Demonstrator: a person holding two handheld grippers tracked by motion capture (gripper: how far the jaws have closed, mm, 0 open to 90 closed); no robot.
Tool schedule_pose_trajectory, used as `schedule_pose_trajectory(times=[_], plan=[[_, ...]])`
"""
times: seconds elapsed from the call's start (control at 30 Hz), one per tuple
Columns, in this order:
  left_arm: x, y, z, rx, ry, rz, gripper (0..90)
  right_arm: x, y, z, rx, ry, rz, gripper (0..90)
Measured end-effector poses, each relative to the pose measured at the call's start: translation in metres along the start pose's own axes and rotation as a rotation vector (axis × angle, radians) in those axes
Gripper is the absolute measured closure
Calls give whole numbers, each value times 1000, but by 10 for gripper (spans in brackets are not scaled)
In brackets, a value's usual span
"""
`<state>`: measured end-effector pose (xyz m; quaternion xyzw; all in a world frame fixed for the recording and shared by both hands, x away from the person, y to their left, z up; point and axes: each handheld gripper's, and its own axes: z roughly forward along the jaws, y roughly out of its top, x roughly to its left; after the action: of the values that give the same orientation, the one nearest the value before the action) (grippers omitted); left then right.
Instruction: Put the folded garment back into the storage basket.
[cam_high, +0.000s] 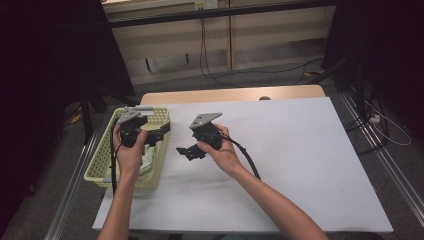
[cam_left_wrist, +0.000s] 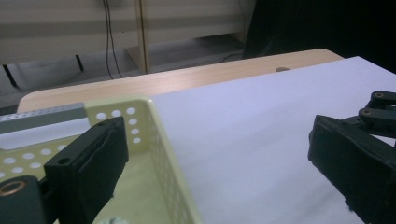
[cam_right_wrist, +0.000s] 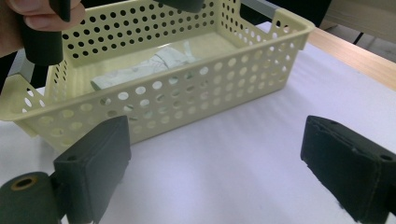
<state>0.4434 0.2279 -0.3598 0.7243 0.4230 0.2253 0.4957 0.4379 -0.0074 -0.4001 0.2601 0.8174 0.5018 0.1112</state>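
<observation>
Holding both grippers spread and empty, I keep the left gripper over the perforated yellow basket holding a pale packet. Risk: the right gripper, near the wall, could shove the basket off the white mat.

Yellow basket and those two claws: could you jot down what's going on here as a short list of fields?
basket: pale yellow, perforated, at the table's left edge
contents: a pale flat item, too unclear to identify
left claw: open, over the basket
right claw: open, nothing between its jaws, over the white sheet beside the basket
</observation>
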Motion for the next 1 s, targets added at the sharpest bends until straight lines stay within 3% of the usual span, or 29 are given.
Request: schedule_pose_trajectory(times=[0.3,0.37,0.47,1.0], plan=[[-15,0,8,15,-26,19,52,-6,-11,-19,-7,-41,31,82],[-18,0,9,20,-10,18,53,-7,-13,-24,1,-54,37,82],[-22,1,10,16,-25,14,52,-8,-18,-29,20,-77,43,82],[-50,0,20,46,-87,70,52,-15,-35,-66,-10,-145,49,81]])
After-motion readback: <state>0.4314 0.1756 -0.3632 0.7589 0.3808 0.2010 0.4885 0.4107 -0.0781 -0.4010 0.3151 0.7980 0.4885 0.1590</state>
